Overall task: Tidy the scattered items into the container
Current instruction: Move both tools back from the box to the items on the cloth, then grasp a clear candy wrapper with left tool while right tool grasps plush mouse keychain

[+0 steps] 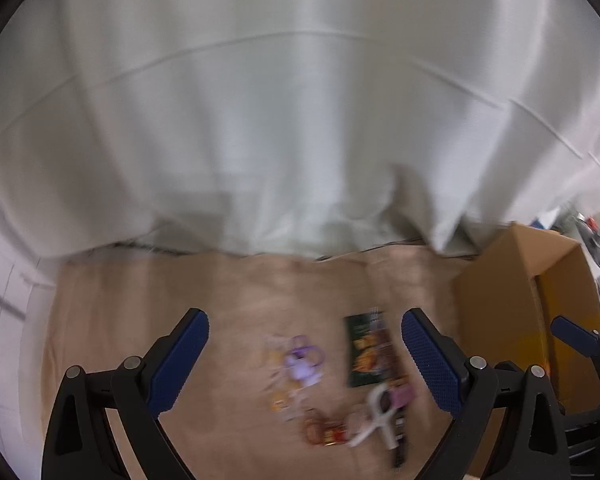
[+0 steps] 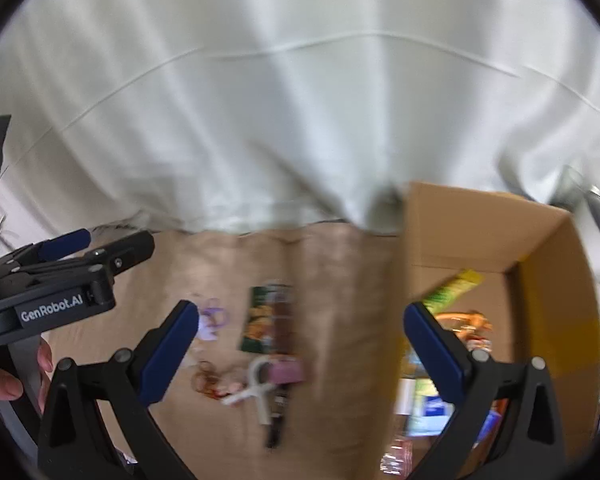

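Note:
Both views are motion-blurred. Scattered on the tan cloth lie a dark green snack packet (image 1: 370, 350) (image 2: 269, 318), a purple toy (image 1: 304, 364) (image 2: 214, 318), a white Y-shaped tool (image 1: 376, 416) (image 2: 256, 384), a pink block (image 2: 288, 372) and a black pen (image 2: 276, 420). My left gripper (image 1: 304, 360) hangs open above them, holding nothing. My right gripper (image 2: 300, 352) is open too, between the items and the cardboard box (image 2: 548, 240) (image 1: 500, 304). The box holds a green-yellow packet (image 2: 452, 292), an orange item and other packets.
A white curtain (image 1: 300, 120) hangs behind the cloth-covered surface (image 1: 140, 288). The left gripper's body (image 2: 60, 292), with a hand on it, shows at the left of the right wrist view. Cables and clutter lie beyond the box at far right.

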Motion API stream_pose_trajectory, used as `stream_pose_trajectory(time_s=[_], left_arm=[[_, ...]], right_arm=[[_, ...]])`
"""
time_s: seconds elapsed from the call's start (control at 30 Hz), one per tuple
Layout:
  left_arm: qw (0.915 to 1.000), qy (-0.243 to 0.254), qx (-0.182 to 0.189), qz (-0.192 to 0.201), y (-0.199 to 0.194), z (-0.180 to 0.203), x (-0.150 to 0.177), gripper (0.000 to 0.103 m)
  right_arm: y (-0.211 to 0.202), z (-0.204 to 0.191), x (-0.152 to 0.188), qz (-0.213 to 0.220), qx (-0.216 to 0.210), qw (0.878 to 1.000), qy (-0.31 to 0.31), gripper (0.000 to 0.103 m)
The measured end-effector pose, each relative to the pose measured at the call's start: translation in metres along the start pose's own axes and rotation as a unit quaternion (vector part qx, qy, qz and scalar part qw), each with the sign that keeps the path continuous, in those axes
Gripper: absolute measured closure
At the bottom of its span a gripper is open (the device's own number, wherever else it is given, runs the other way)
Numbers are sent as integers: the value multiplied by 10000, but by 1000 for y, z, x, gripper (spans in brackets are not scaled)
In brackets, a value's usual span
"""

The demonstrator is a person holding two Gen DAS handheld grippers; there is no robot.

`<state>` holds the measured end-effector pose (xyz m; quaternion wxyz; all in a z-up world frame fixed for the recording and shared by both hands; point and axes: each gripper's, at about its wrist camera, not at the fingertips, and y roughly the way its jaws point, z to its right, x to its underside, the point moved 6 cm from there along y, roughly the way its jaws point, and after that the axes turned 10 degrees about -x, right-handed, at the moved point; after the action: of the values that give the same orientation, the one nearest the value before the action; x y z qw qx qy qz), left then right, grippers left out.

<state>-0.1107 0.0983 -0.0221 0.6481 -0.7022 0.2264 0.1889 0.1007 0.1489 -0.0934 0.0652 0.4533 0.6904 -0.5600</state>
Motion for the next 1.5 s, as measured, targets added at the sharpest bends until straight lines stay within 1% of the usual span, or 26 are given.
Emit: stream_pose_trajectory(time_s=[0.1,0.23,0.4,0.53,0.63,0.73,0.83,0.9,0.97,1.0,1.03,1.07,1.17,1.3,1.37,1.4,1.5], left_arm=[[9999,-93,-83,-74,6,-22,11,5],[9996,-147,-195,-140,16,-40,27,5],[9995,-103,-218,-208,28,-41,42,5],[9997,-40,-177,-153,33,-40,54,5],[9996,24,-260,-78,37,-38,60,6],[9995,54,-196,-257,52,-36,74,6],[9990,70,-169,-403,69,-33,88,6],[9986,87,-201,-478,83,-32,97,12],[9978,65,-208,-622,95,-31,104,30],[9974,50,-249,-681,101,-31,107,33],[9970,43,-267,-719,106,-32,110,35],[9967,33,-247,-774,112,-31,114,36],[9956,37,-166,-920,123,-29,123,37],[9937,16,-142,-1116,133,-27,134,37],[9933,46,-60,-1150,136,-24,137,37],[9934,67,-6,-1146,136,-21,138,37],[9925,124,-9,-1214,142,-16,141,37]], right_arm=[[19,-21,4,-125,-56,9998,-125,0],[40,-34,15,-296,-79,9993,-194,0],[51,-42,30,-383,-28,9987,-346,0],[59,-41,42,-512,-58,9982,-322,0],[62,-38,51,-596,-119,9978,-248,0],[66,-36,61,-666,-110,9973,-274,0],[76,-33,76,-855,-100,9958,-305,0],[81,-32,84,-938,-128,9950,-305,0],[86,-32,90,-977,-151,9946,-328,0],[89,-31,93,-1002,-135,9943,-329,0],[92,-31,94,-1018,-143,9942,-319,1],[94,-31,96,-1013,-175,9942,-307,4],[104,-31,99,-1030,-176,9939,-350,11],[119,-29,105,-1128,-197,9929,-308,17],[125,-29,108,-1197,-206,9922,-284,30],[127,-28,110,-1234,-211,9918,-273,31],[129,-28,112,-1270,-239,9913,-262,31]])
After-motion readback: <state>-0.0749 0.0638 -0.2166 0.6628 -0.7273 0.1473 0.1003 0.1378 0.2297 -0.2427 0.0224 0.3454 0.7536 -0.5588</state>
